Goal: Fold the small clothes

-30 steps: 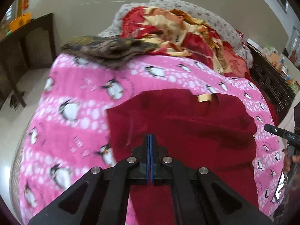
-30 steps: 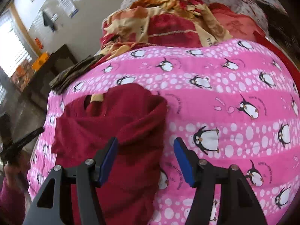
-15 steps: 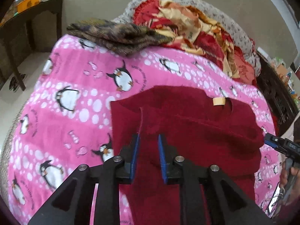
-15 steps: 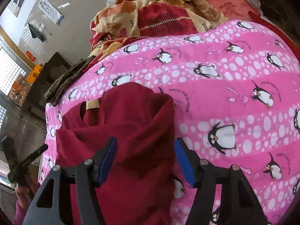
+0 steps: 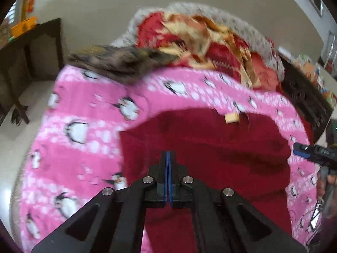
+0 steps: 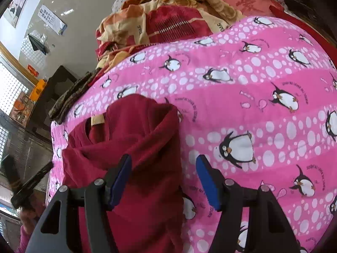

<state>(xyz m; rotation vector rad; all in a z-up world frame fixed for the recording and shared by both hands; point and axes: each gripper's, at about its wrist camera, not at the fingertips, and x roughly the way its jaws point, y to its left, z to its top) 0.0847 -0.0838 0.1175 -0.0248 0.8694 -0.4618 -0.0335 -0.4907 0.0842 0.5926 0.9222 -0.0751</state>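
1. Red garment (image 5: 210,154) lay part-folded on penguin blanket (image 5: 84,130), tag at 12 o'clock.
2. We kept left gripper (image 5: 167,158) jaws shut, empty.
3. Right gripper (image 6: 163,179) jaws open at garment's 3 o'clock edge; more folds left, we judged.

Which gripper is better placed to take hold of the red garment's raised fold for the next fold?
Right, probably. The right gripper is open and the red garment has its bunched right edge lying between the jaws. The left gripper is shut with nothing visibly pinched, so it would have to open first.
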